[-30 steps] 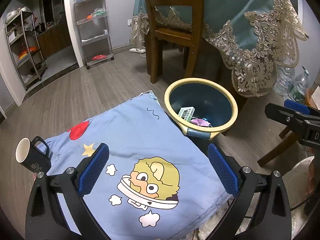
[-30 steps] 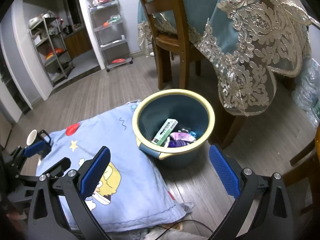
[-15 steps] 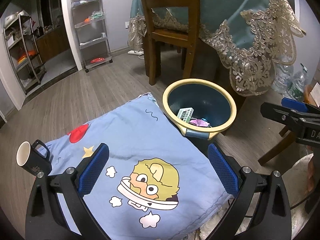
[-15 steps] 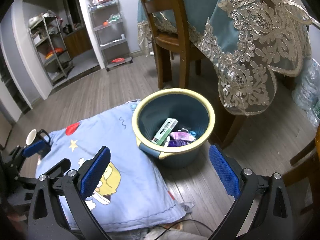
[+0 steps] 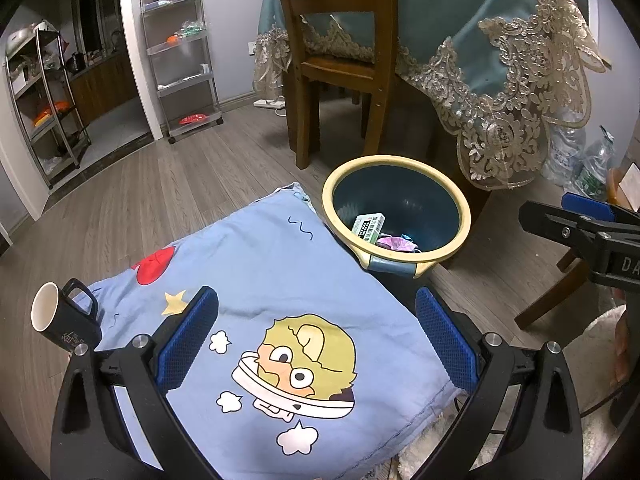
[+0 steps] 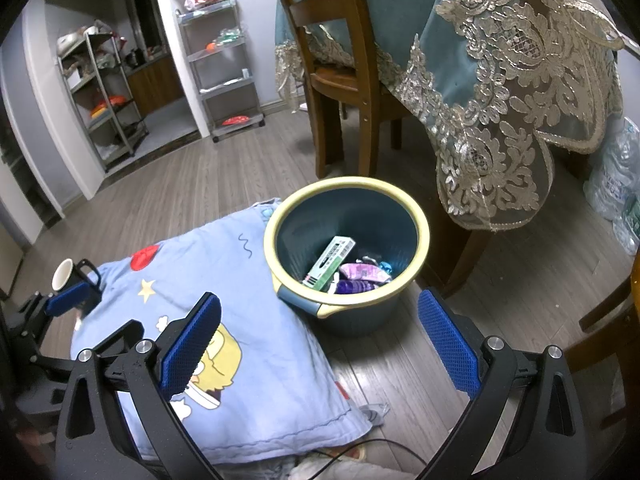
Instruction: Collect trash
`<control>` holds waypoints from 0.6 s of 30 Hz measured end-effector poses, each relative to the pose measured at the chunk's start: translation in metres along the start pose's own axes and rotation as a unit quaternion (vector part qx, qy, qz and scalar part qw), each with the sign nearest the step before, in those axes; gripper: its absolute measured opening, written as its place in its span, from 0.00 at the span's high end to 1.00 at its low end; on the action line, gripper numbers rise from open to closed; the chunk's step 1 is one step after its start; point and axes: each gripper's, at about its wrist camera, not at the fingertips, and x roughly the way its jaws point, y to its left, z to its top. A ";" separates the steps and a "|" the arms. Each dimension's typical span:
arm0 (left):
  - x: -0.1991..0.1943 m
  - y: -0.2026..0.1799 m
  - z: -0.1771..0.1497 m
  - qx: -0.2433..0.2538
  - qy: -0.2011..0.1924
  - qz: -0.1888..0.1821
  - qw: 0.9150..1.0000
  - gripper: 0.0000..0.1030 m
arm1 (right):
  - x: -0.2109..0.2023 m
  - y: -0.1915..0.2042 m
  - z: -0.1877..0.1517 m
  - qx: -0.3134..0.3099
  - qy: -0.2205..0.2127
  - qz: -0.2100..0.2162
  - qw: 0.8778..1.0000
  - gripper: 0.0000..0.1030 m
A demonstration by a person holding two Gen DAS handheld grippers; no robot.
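Note:
A blue waste bin with a yellow rim (image 5: 460, 208) (image 6: 280, 216) stands on the wood floor beside a blue cartoon pillow (image 5: 256, 276) (image 6: 224, 272). Inside lie a green-and-white box (image 5: 369, 226) (image 6: 330, 262) and purple wrappers (image 6: 362, 272). My left gripper (image 5: 316, 340) is open and empty over the pillow. My right gripper (image 6: 320, 344) is open and empty, in front of the bin. The right gripper's fingers (image 5: 576, 220) show at the right edge of the left wrist view.
A black mug (image 5: 60, 320) (image 6: 74, 276) stands at the pillow's left edge. A wooden chair (image 5: 340, 60) and a table with a lace-trimmed teal cloth (image 5: 500, 60) stand behind the bin. Metal shelf racks (image 5: 180, 60) line the far wall. Plastic bottles (image 5: 576, 160) lie right.
The left wrist view has shifted slightly, so the bin and pillow sit a little left of before. The right gripper has barely moved. Both stay open.

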 end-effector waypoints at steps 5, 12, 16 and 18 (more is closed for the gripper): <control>0.000 0.000 0.000 0.000 0.000 -0.001 1.000 0.06 | -0.001 0.000 0.000 0.000 0.000 0.000 1.000 0.05; 0.000 -0.002 0.000 0.002 -0.001 -0.004 1.000 0.06 | 0.000 0.000 0.000 0.001 0.000 0.000 1.000 0.05; -0.001 -0.004 0.000 0.007 -0.002 -0.010 1.000 0.06 | 0.000 -0.001 0.000 0.002 0.000 0.000 1.000 0.05; -0.002 -0.006 0.000 0.010 -0.004 -0.017 1.000 0.06 | 0.001 0.000 0.001 0.002 0.001 -0.001 1.000 0.05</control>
